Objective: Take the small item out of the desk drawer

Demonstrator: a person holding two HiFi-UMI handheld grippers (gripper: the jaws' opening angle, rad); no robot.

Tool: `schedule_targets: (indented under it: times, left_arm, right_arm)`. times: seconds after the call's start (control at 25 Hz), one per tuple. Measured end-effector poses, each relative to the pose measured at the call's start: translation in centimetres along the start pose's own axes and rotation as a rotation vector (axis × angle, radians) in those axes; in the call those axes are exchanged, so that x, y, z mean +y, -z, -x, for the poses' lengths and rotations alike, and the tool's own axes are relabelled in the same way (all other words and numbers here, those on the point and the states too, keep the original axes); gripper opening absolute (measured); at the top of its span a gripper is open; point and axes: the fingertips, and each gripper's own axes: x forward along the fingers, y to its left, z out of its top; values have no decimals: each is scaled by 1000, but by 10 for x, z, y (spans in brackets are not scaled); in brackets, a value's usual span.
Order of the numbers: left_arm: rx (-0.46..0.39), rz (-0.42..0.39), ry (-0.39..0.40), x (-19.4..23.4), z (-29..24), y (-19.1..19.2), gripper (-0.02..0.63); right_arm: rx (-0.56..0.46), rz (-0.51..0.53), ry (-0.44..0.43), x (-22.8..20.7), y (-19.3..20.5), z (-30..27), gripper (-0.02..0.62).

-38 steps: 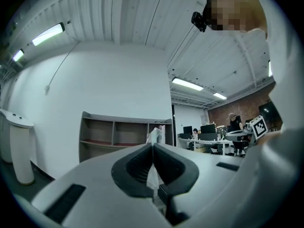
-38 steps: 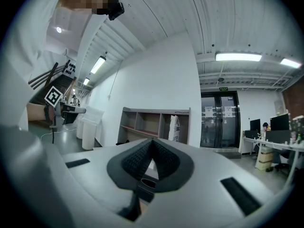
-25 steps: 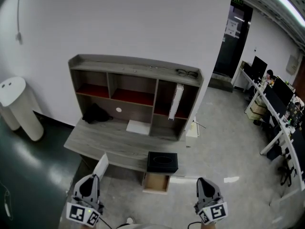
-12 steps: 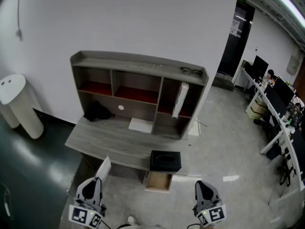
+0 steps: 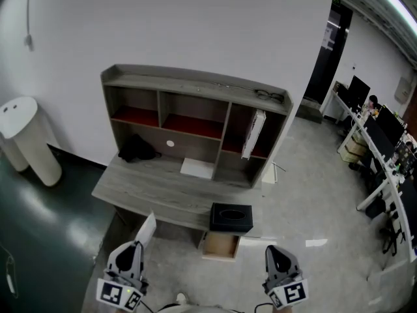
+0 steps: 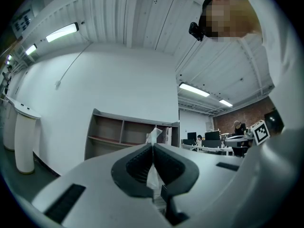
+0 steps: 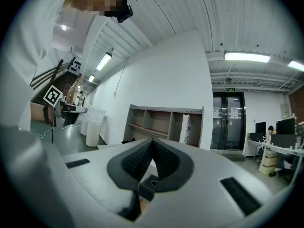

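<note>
At lower left of the head view, the left gripper (image 5: 135, 246) pinches a thin white item (image 5: 146, 228) upright. The right gripper (image 5: 272, 251), lower right, is closed, empty. The drawer (image 5: 219, 246) hangs open, bottom centre.

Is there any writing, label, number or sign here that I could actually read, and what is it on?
Nothing here is legible.
Green sign above the glass doors: too small to read.
Paper notices on those doors: too small to read.
Wall sign near the ceiling lights: blurred.
Square markers on the handheld cubes: black-and-white patterns, no words.
</note>
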Motion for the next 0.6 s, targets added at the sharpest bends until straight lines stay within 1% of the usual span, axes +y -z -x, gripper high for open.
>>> schedule_targets:
  times: [0.24,0.6]
  left_arm:
    - [-13,-1,1,1,0,-3,18]
    - [-6,4,2,-4,-2,-1,18]
  right_arm:
    - [5,8,-18,6,1,-5,21]
    - [5,12,-29,4,0,-7,20]
